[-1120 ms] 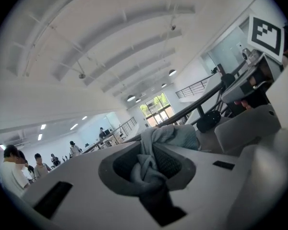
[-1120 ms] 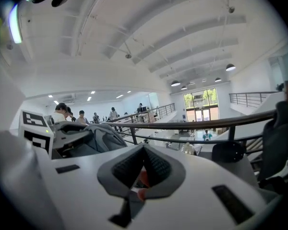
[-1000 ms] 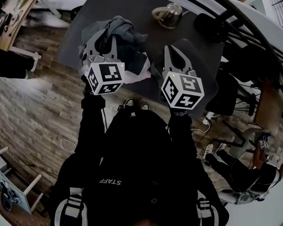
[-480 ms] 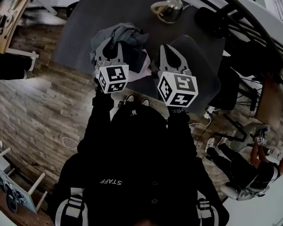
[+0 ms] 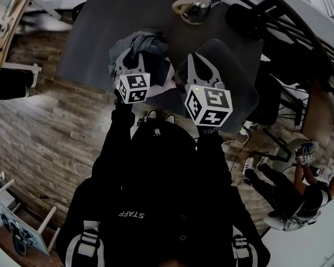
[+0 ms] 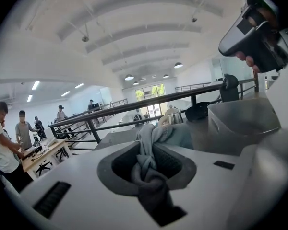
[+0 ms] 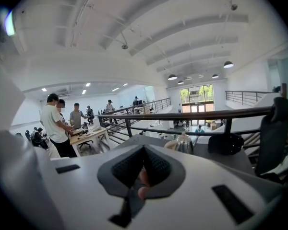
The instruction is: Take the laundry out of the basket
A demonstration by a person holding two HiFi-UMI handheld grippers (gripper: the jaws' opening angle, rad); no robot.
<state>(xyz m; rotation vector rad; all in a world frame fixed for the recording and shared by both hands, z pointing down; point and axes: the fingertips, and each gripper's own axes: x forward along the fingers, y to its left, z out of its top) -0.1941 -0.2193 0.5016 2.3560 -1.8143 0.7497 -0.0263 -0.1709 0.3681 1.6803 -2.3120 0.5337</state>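
Since the earlier frames my left gripper [image 5: 131,60] had sunk toward the table [image 5: 94,32], its marker cube smaller in the head view, and the grey garment [image 5: 147,42] had come down with it. The right gripper [image 5: 199,64] had hardly shifted.

In the head view, I counted one heap of laundry, the grey garment with a pale pinkish piece [image 5: 167,82] at its lower right edge. There was one basket [image 5: 242,90] and one kettle [image 5: 192,8] at the top. The heap lay on the table just left of the basket, not in it. It ran up-frame from my left jaws, so the left hand was nearer; the right gripper stood over the basket's near left part.

In the left gripper view, my left gripper [image 6: 149,166] was clamped on a twisted rope of the grey garment [image 6: 156,134], which ran straight away from the jaws. The basket [image 6: 242,121] stood at right. Letting go there looked like the next step.

In the right gripper view, my right gripper [image 7: 143,174] was closed. A small pinkish bit showed in the gap; I couldn't tell what it was. The kettle [image 7: 184,144] stood ahead.
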